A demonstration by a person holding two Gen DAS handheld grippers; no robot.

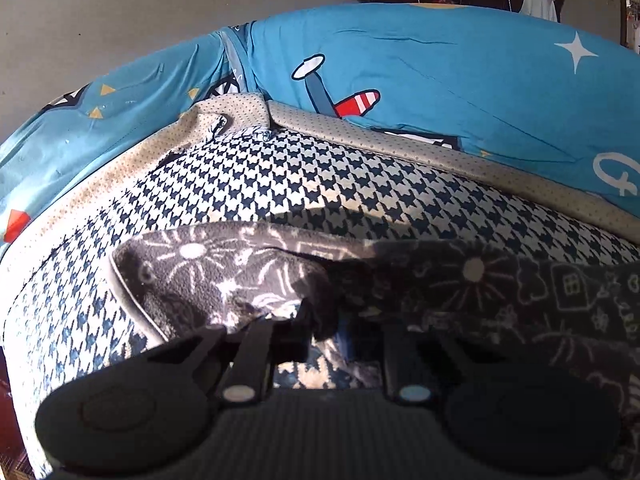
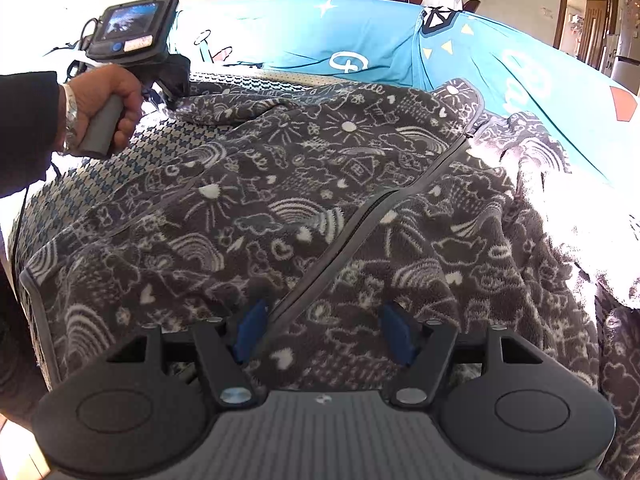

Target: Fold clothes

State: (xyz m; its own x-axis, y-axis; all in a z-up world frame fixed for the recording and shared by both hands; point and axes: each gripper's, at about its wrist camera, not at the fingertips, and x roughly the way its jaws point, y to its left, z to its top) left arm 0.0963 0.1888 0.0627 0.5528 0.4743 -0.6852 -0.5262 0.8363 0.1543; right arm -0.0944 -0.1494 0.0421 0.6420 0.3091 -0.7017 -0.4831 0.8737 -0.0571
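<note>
Two claws are engaged on one dark fleece garment (image 2: 320, 208), which is spread over a houndstooth cloth (image 1: 280, 176) on a bed with a blue sheet (image 1: 440, 60). The left claw (image 1: 320, 328) is closed down on a bunched edge of the fleece. The right claw (image 2: 324, 332) stands part-open over the zipper (image 2: 360, 216), its pads not pressing. The pinched edge should be lifted clear before being carried across, with the right claw steadying the body.
</note>
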